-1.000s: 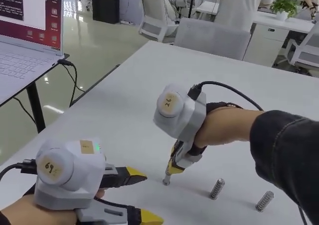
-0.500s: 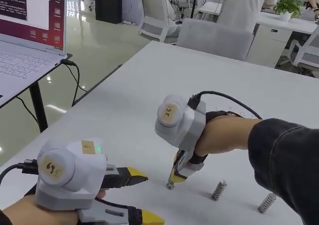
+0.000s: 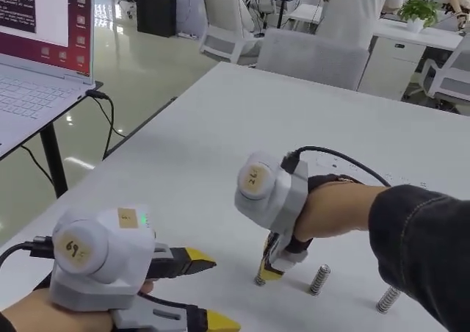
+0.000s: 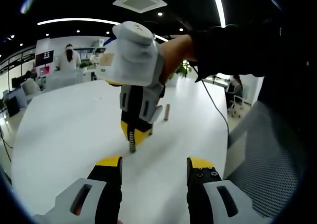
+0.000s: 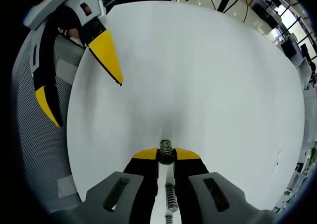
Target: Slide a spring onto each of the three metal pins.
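Note:
In the head view my right gripper (image 3: 266,275) points straight down at the white table (image 3: 205,148), shut on a small metal spring (image 3: 260,279) whose lower end touches the tabletop. The right gripper view shows its yellow-tipped jaws (image 5: 166,154) pinching that spring (image 5: 166,149). To its right, two more springs (image 3: 318,279) (image 3: 387,299) stand upright on the table. My left gripper (image 3: 209,289) is open and holds nothing, hovering low at the near left. In the left gripper view its jaws (image 4: 154,162) point at the right gripper (image 4: 134,132) and the spring (image 4: 132,142).
An open laptop (image 3: 33,60) sits on a stand left of the table, its cable (image 3: 110,119) hanging by the table's left edge. A grey chair (image 3: 312,53) stands at the far edge. The right gripper's black cable (image 3: 338,156) trails across the table.
My right gripper has dropped lower and shifted a little right with the spring, closer to the two standing springs. The left gripper has stayed put.

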Motion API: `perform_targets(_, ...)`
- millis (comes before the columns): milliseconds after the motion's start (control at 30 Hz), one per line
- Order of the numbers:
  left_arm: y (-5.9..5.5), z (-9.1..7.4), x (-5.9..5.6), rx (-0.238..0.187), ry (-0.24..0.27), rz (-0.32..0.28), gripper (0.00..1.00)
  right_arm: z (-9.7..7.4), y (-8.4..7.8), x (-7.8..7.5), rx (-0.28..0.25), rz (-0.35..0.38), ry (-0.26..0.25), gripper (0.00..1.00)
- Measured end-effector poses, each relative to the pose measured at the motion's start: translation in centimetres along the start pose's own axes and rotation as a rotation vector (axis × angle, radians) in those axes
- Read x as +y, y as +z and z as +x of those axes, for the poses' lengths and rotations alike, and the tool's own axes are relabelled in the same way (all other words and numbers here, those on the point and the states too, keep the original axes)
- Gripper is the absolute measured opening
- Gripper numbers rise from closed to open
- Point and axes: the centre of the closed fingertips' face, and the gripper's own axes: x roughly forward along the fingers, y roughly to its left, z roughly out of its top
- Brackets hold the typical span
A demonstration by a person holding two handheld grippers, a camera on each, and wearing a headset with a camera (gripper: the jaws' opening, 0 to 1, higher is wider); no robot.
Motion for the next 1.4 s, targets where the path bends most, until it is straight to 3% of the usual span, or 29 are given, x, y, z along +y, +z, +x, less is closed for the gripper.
perform_targets(133, 0.0, 0.0, 0.0, -0.001, 0.001, 0.000, 0.47, 0.2, -0.5, 0.0, 0.015, 0.003, -0.004, 0.08)
perform_targets(1400, -0.1, -0.1, 0.1, -0.004, 0.003, -0.007, 0.46, 1.3, -0.5, 0.1, 0.018, 0.007, 0.000, 0.09)
